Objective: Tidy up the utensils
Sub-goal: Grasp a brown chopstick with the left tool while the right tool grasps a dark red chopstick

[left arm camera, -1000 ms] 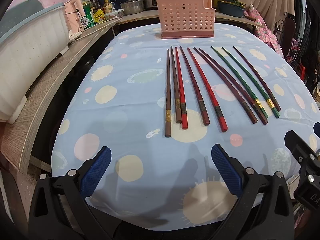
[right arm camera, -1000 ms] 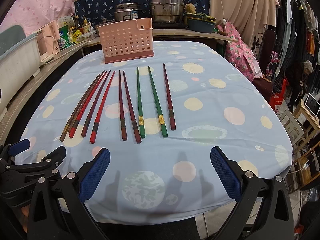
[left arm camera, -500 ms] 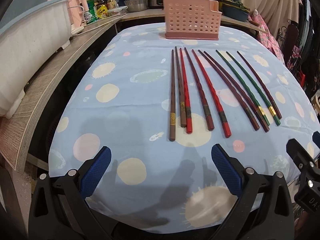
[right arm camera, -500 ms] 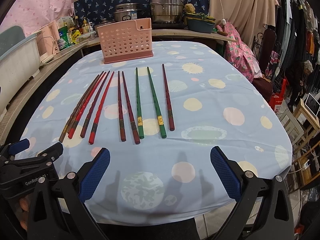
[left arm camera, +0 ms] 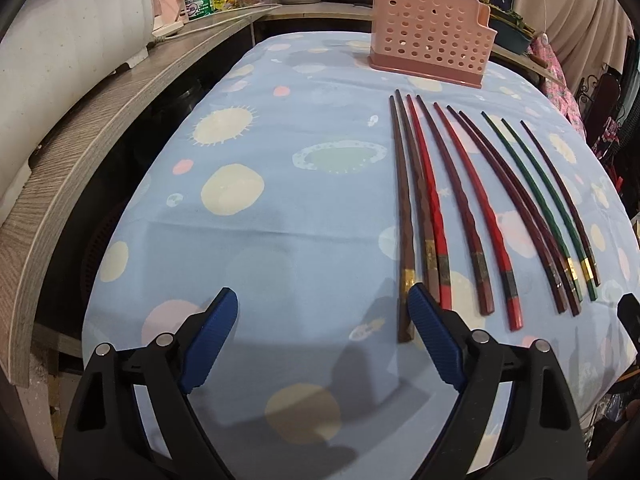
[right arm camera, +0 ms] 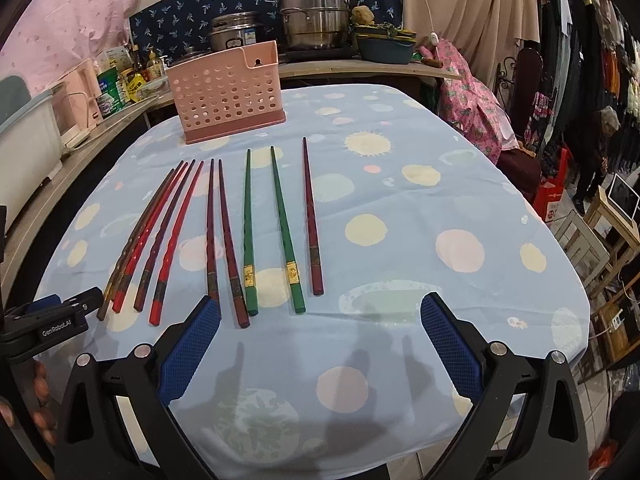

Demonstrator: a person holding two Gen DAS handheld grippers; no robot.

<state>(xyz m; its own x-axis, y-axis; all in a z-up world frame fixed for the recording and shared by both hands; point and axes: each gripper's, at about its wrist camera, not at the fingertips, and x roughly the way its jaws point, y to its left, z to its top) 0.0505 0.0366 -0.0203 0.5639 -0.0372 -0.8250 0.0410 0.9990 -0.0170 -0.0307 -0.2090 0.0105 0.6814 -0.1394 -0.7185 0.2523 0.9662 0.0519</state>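
Note:
Several chopsticks, brown, red, maroon and green, lie side by side on the blue spotted tablecloth [left arm camera: 280, 208]. A pink perforated holder [left arm camera: 428, 52] [right arm camera: 228, 96] stands upright behind them. My left gripper [left arm camera: 320, 304] hovers at the near left of the row with its jaws closing and nothing between them. Its right pad [left arm camera: 424, 320] is beside the butt end of the leftmost brown chopstick [left arm camera: 404, 232]. My right gripper [right arm camera: 320, 308] is open, just short of the butt ends of the two green chopsticks [right arm camera: 248, 232]. Nothing is gripped.
A wooden counter [left arm camera: 100, 128] with a white tub [left arm camera: 60, 40] runs along the table's left side. Pots [right arm camera: 312, 16] and bottles [right arm camera: 136, 76] stand on the shelf behind the holder. A chair draped in pink cloth [right arm camera: 472, 96] and hanging clothes are at the right.
The left gripper has moved forward and down towards the near ends of the left chopsticks, and its jaws have narrowed. The right gripper has edged closer to the row.

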